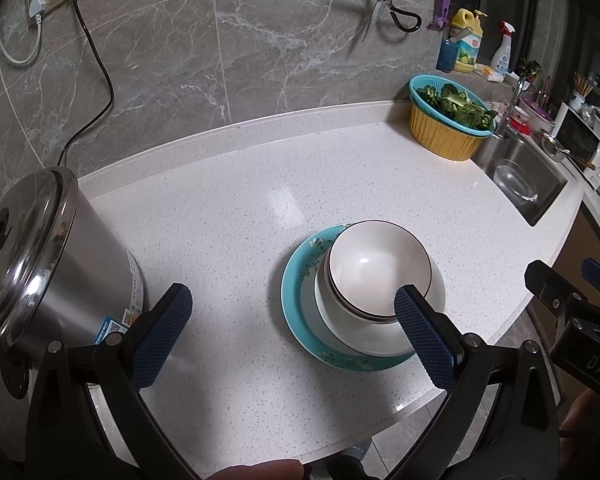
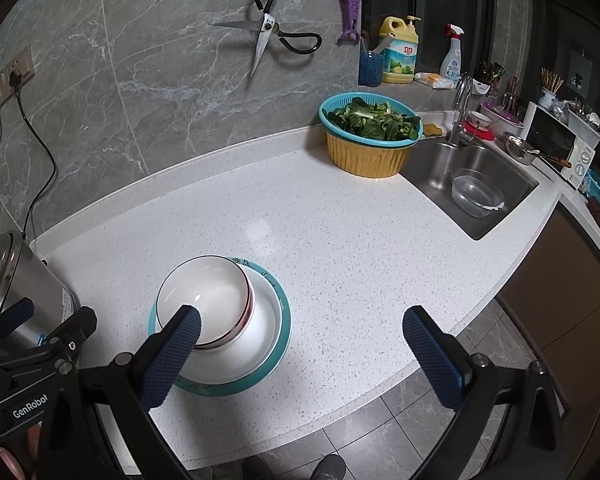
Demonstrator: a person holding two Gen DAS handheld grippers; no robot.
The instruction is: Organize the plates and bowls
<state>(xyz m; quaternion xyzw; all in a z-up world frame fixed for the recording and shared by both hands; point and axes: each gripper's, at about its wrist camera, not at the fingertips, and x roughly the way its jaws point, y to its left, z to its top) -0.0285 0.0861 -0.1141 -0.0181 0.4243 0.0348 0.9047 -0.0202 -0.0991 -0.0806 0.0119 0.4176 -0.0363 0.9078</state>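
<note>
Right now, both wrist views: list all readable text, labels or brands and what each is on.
"GenRobot" on the black body of the left gripper, seen from the right wrist.
"DAS" on the black body of the right gripper, seen from the left wrist.
Two red characters on the yellow detergent bottle: too small to read.
Sticker with QR codes on the stainless steel pot: print too small.
White spray bottle label: blurred.

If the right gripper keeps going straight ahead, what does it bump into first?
Probably the bare white counter. The open right gripper points just right of the stacked bowl and plates, though depth is hard to judge.
</note>
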